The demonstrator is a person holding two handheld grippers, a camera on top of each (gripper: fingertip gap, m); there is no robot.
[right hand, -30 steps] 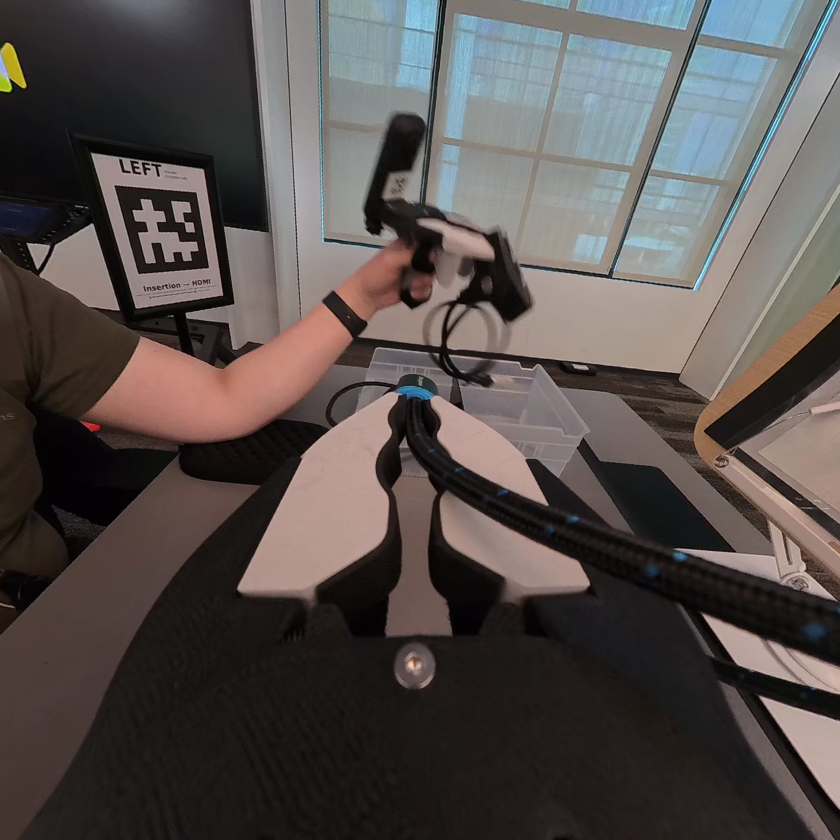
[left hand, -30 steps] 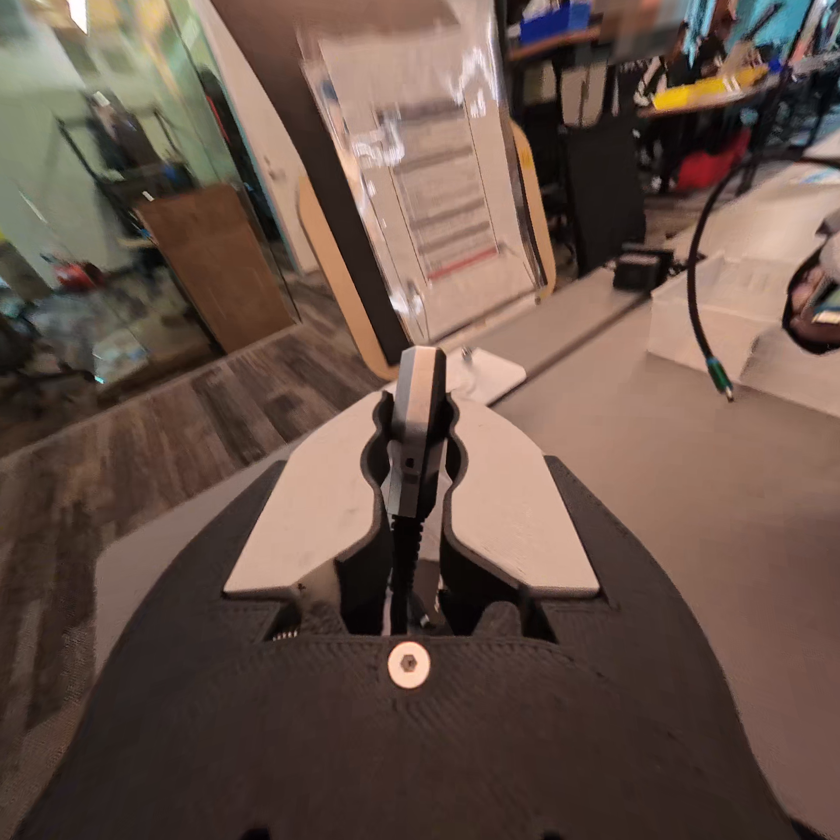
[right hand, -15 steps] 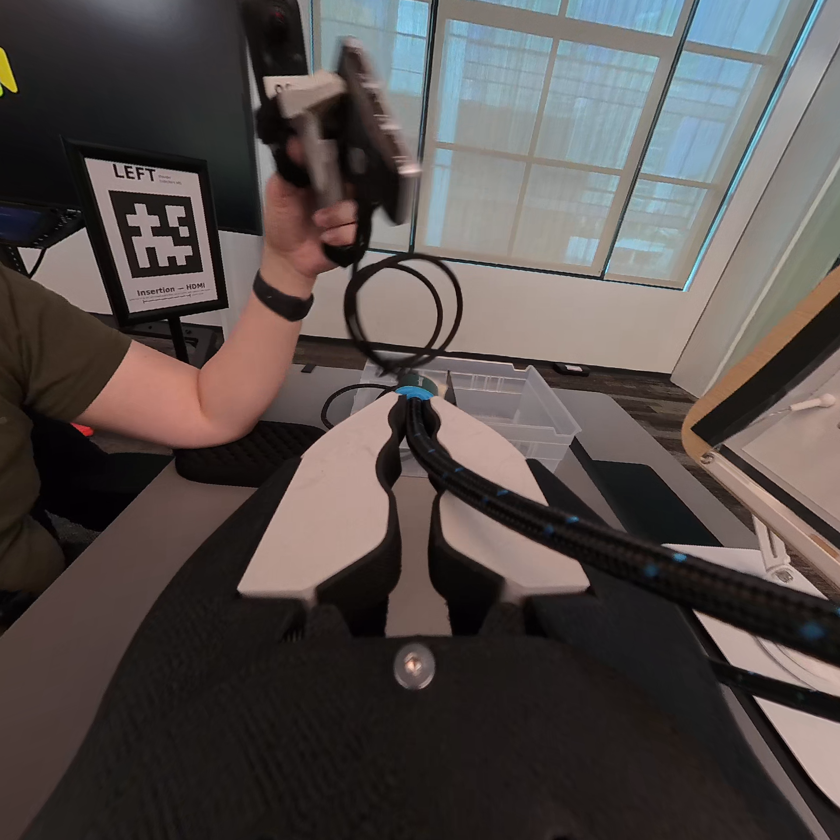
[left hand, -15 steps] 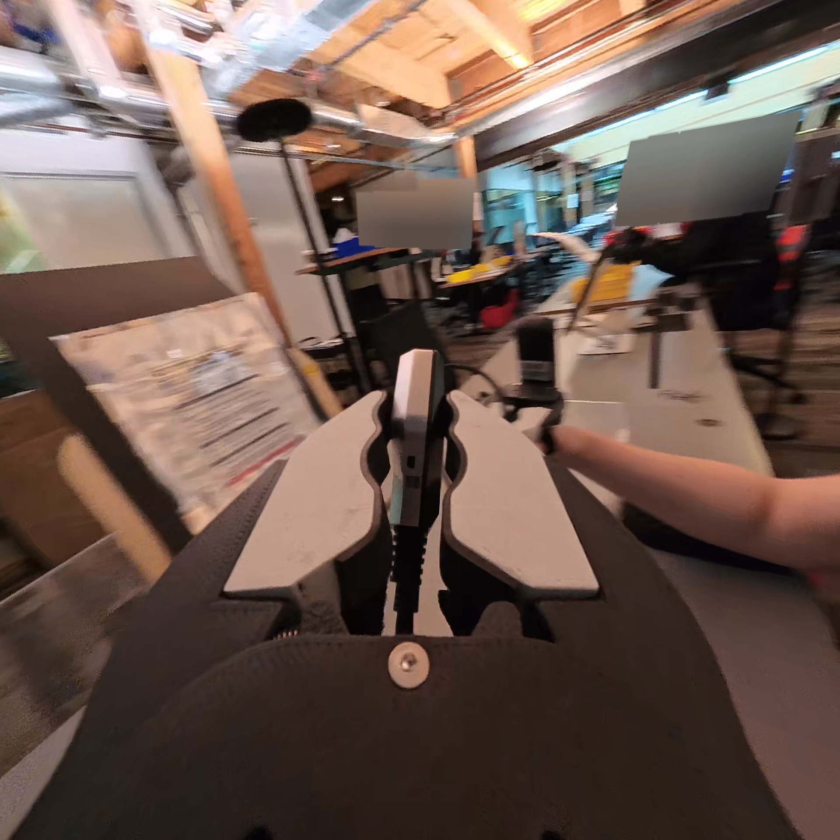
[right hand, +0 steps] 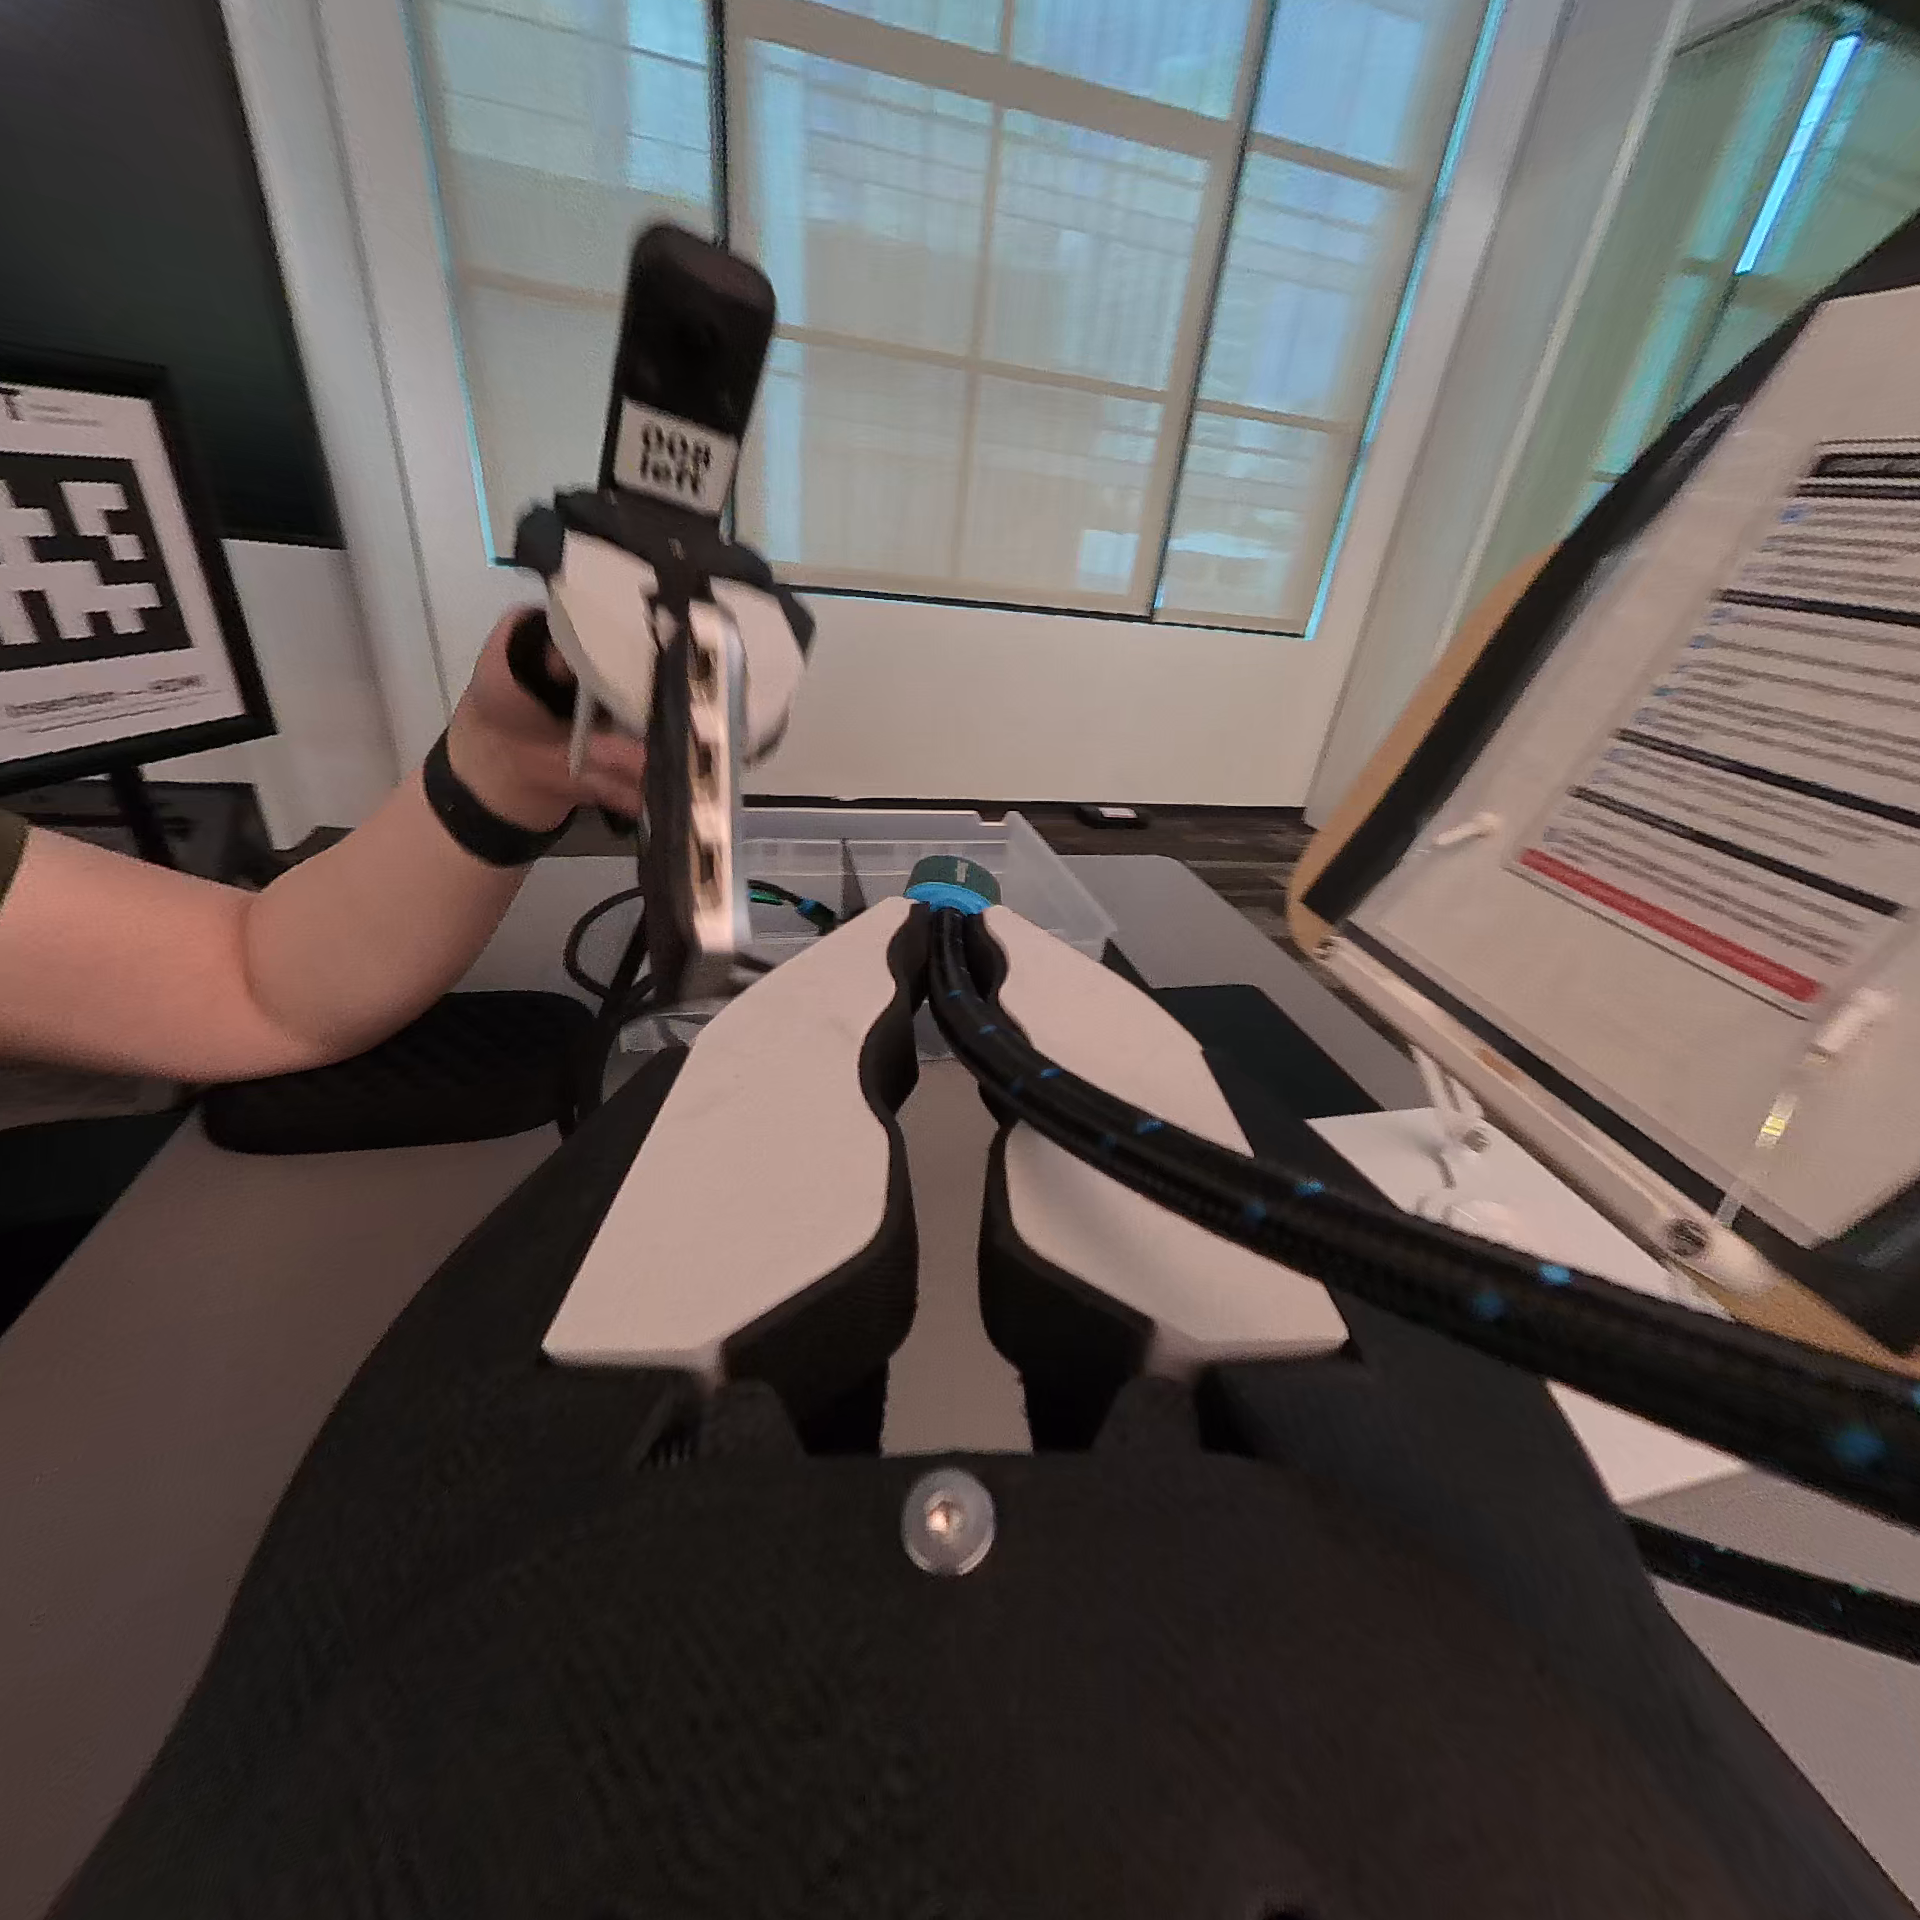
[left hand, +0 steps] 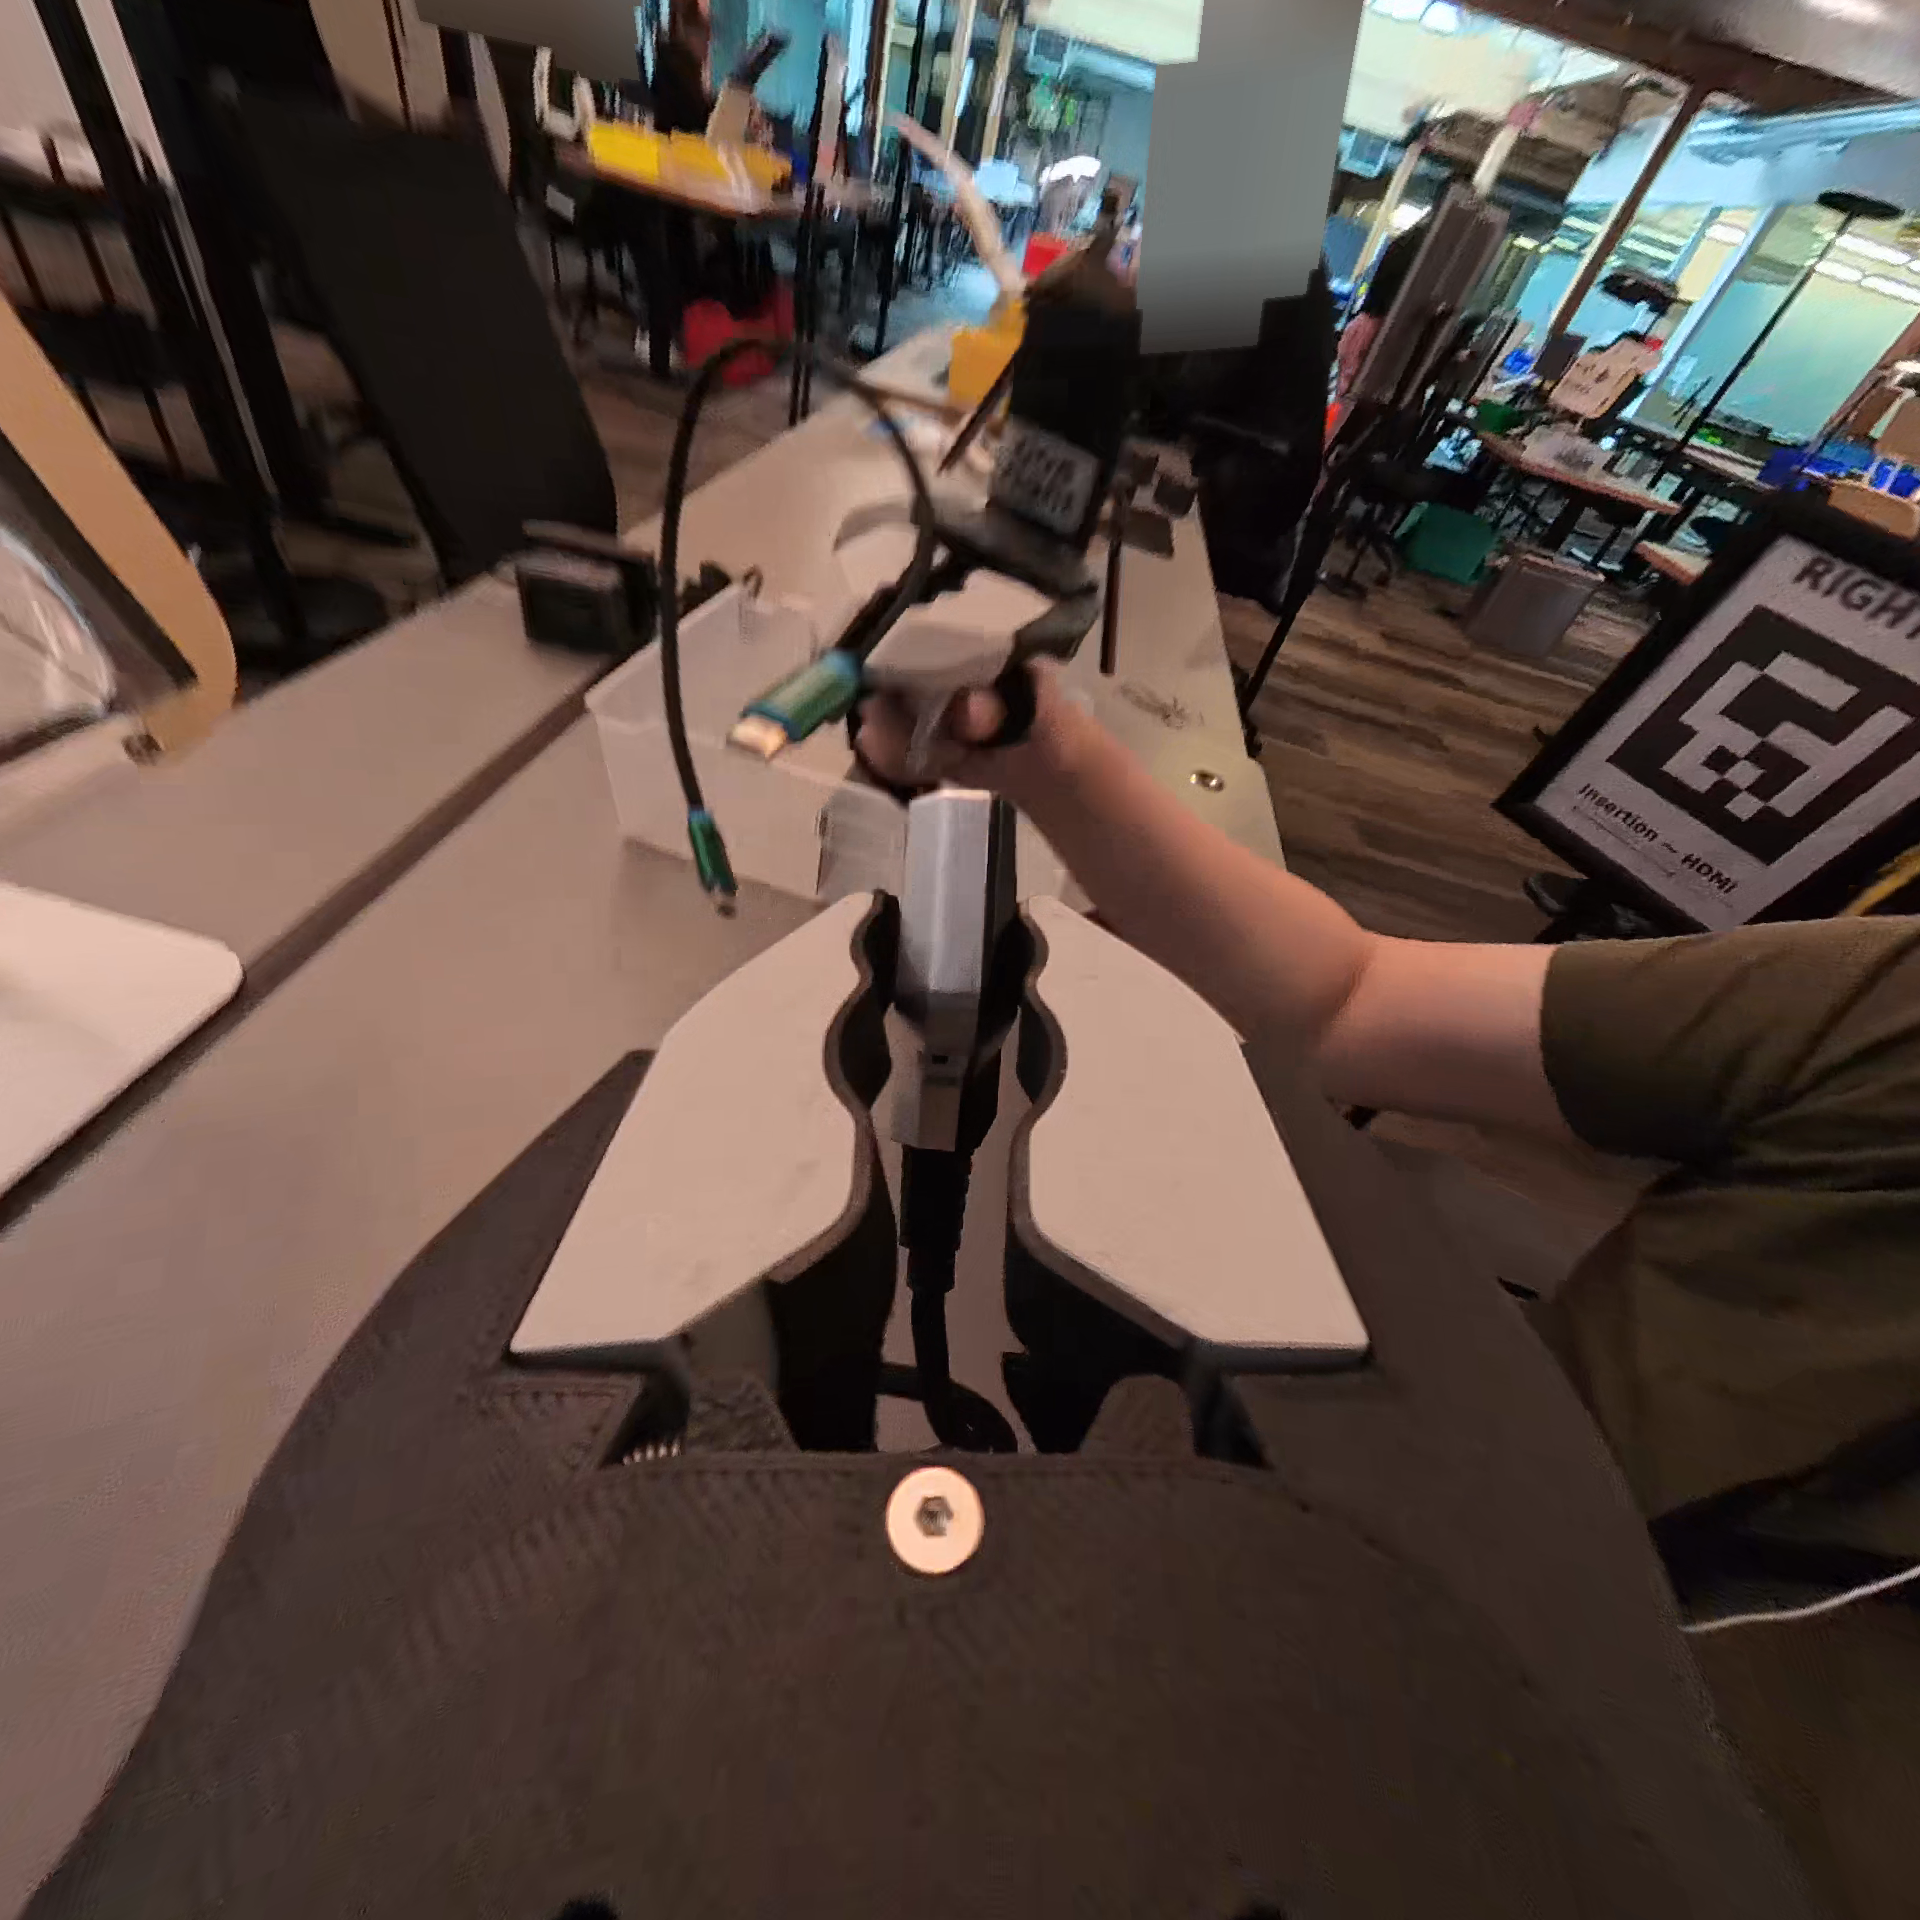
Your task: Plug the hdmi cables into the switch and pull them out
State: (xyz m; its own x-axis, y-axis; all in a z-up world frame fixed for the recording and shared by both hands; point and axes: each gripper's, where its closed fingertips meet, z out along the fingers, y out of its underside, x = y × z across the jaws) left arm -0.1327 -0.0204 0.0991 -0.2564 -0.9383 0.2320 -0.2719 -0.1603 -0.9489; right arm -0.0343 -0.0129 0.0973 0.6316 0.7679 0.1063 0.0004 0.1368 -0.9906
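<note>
My left gripper (left hand: 954, 914) is shut on the grey HDMI switch (left hand: 940, 894), held edge-up above the table, its own black lead running back between the fingers. In the right wrist view the switch (right hand: 717, 790) hangs from the left gripper (right hand: 691, 717) with its row of ports facing me. My right gripper (right hand: 945, 920) is shut on a black braided HDMI cable (right hand: 1247, 1174) just behind its green plug (right hand: 951, 883). In the left wrist view that plug (left hand: 800, 707) sticks out of the right gripper (left hand: 873, 675), a short way from the switch. The cable's other green plug (left hand: 710, 857) dangles.
A clear plastic bin (right hand: 1049, 883) stands on the grey table (left hand: 312, 935), with another cable in it. A leaning board with a printed sheet (right hand: 1662, 831) is on my right. Framed marker signs (left hand: 1766, 748) stand beside the table. A black pad (right hand: 395, 1060) lies under the person's forearm.
The left gripper has swung round and down with the switch, from pointing away to facing the right gripper, ports turned toward it. The right gripper still holds the cable and has shifted slightly.
</note>
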